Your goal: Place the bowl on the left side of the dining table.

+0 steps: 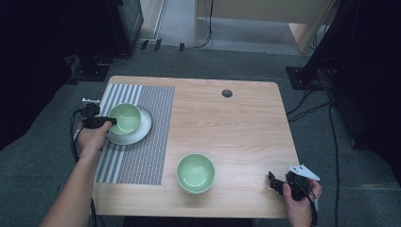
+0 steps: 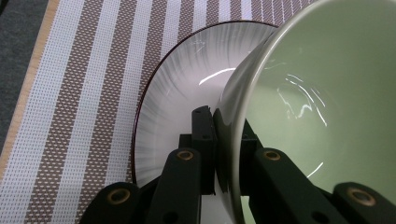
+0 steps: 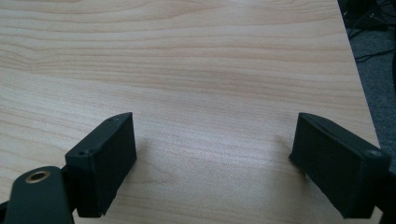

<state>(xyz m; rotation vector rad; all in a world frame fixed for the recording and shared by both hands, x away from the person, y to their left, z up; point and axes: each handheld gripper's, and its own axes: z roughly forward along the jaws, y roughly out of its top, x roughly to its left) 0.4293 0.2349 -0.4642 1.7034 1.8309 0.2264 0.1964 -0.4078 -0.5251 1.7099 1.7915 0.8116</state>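
Where the left tongs [image 2: 212, 140] pinch the rim of the green bowl [image 1: 124, 117], their jaws stand almost closed, one pad outside the wall and one inside, both pressing on it. In the left gripper view the bowl [image 2: 322, 107] is glossy, pale green within and cream-white along its lip, and it leans, its mouth turned up and to one side instead of sitting level. It is round, so no long axis shows. Under it lies a white plate [image 2: 182, 88] with fine grey rays and a dark edge, resting on a striped placemat [image 1: 137, 142] at the left part of the tabletop [image 1: 236, 127]. The right tongs [image 3: 212, 163] are wide open and hold nothing; their jaws hover just above bare wood near the front right corner, seen from above [image 1: 274, 182]. A second green bowl [image 1: 196, 173] stands upright near the front edge, well apart from both tongs.
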